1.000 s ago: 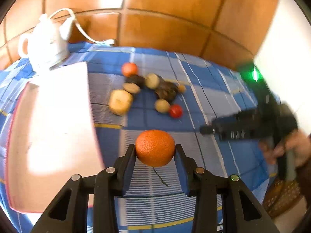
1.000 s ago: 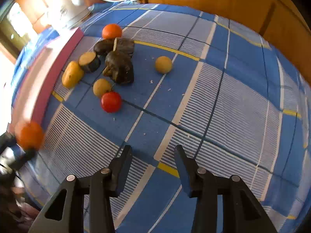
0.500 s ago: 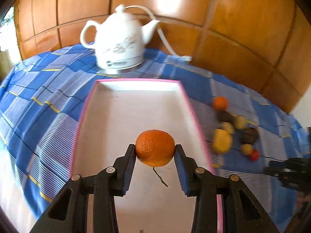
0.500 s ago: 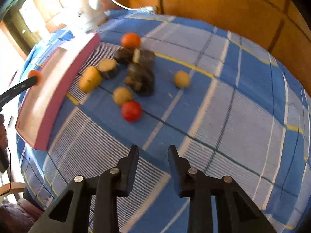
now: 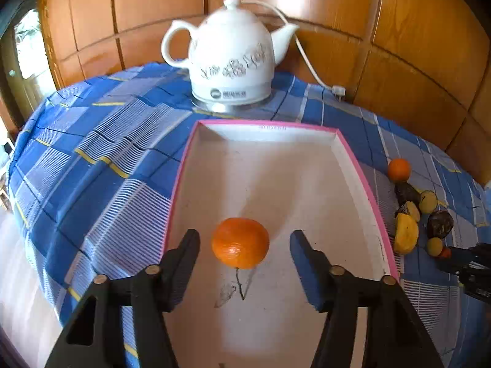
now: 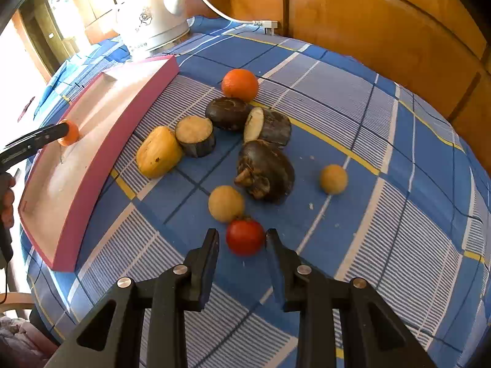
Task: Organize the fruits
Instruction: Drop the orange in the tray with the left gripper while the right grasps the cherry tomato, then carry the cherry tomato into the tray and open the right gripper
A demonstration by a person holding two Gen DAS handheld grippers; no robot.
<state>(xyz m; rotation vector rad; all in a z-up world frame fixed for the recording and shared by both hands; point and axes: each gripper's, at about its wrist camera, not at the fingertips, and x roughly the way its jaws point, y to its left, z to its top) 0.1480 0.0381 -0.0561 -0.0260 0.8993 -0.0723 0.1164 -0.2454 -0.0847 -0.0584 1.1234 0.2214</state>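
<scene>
An orange (image 5: 240,242) sits between the jaws of my left gripper (image 5: 244,239), over the floor of the white, pink-rimmed tray (image 5: 276,159). The jaws are opening, with a gap on each side of the fruit. I cannot tell whether it rests on the tray. My right gripper (image 6: 242,240) points down at the cloth. Its narrow-set jaws flank a small red fruit (image 6: 245,236) that lies there, and a gap shows on the left side. Beyond it lie a second orange (image 6: 240,85), a yellow piece (image 6: 158,151), dark fruit (image 6: 265,170) and two pale round fruits (image 6: 226,204).
A white electric kettle (image 5: 231,58) stands behind the tray, its cord running to a plug (image 5: 337,91) by the wooden wall. The blue checked cloth (image 6: 383,214) drops away at the table's round edge. A hand (image 6: 6,196) holds the left gripper's handle.
My left gripper swung from the cloth to over the tray, then its jaws parted and let go of the orange. My right gripper narrowed and moved up to the red fruit.
</scene>
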